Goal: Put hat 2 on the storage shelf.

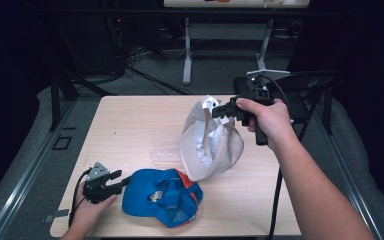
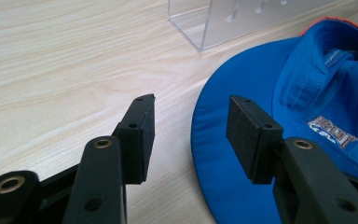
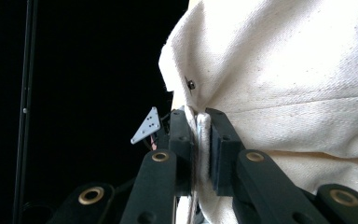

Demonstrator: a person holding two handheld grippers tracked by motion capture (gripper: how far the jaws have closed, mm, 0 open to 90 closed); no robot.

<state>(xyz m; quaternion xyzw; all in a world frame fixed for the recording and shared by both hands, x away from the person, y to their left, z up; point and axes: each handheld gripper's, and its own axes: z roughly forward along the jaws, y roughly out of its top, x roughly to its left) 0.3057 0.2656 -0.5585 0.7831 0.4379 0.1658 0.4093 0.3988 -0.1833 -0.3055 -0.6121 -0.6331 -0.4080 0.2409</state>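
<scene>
Clear acrylic stand on wooden table; black chair beside.

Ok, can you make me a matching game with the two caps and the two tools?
Things:
1. blue cap
2. cream cap
3. left tool
4. right tool

States:
A. pinched and lifted above the table
B. open, nothing gripped
C. lying flat on the table
D. shut on cloth

Pairs: 1-C, 2-A, 3-B, 4-D
</scene>
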